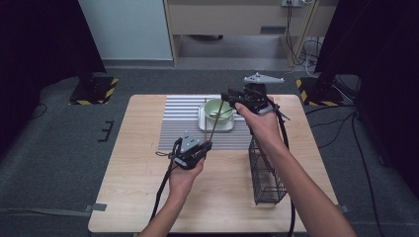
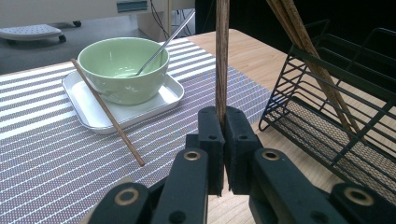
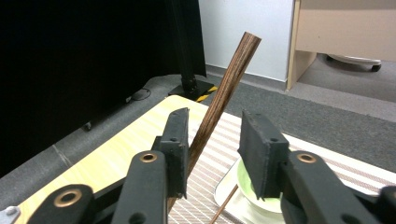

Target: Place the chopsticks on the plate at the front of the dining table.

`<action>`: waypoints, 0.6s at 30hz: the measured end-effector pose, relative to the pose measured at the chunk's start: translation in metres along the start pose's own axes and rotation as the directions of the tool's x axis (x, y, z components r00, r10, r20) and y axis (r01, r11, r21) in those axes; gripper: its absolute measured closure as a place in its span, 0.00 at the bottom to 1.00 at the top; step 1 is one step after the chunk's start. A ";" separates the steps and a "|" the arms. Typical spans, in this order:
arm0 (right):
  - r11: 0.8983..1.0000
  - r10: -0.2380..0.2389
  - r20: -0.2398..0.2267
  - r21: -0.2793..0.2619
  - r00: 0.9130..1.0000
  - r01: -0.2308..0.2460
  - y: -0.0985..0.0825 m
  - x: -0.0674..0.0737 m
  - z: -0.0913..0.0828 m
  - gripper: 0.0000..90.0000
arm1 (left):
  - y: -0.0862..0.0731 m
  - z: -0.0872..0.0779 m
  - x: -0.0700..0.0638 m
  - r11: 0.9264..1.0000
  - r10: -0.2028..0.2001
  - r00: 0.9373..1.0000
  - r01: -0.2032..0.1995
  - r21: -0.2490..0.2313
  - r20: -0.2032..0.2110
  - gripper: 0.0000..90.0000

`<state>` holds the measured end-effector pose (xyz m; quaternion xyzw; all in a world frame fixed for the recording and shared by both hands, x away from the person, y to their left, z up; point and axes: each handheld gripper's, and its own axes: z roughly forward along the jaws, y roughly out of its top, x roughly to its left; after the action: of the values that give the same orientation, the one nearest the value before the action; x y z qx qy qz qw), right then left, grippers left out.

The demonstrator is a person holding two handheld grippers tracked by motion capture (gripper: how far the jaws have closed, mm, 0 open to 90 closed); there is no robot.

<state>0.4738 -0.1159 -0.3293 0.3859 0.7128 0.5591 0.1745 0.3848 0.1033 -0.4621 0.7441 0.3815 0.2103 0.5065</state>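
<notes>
Left gripper (image 2: 223,140): jaws clamped on the dark chopstick (image 2: 222,56), which rises straight up from its pads.
Right gripper (image 3: 215,140): jaws apart, the chopstick's upper end (image 3: 224,93) leaning against one pad (no squeeze).
Green bowl (image 2: 122,65): beyond the left gripper, on a white tray (image 2: 93,114).
Wire rack (image 2: 336,121): beside the left gripper.

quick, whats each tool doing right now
left tool: shut on the dark wooden chopstick.
right tool: open, same chopstick between its jaws, not clamped.
</notes>
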 end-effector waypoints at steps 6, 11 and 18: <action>1.000 -0.003 0.021 0.008 1.000 0.003 -0.002 -0.003 0.002 0.64 | 0.000 0.001 -0.001 1.000 -0.002 1.000 0.002 0.006 -0.003 0.96; 1.000 -0.002 0.021 0.003 1.000 0.002 -0.002 -0.004 0.003 0.55 | 0.001 0.003 0.001 1.000 -0.009 1.000 0.009 0.017 -0.012 0.96; 1.000 -0.016 0.030 -0.003 0.999 0.017 -0.003 -0.003 0.001 0.43 | 0.003 0.003 0.005 1.000 -0.023 0.999 0.024 0.019 -0.033 0.96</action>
<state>0.4757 -0.1180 -0.3328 0.3880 0.7123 0.5531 0.1904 0.3913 0.1052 -0.4613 0.7409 0.4005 0.2127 0.4955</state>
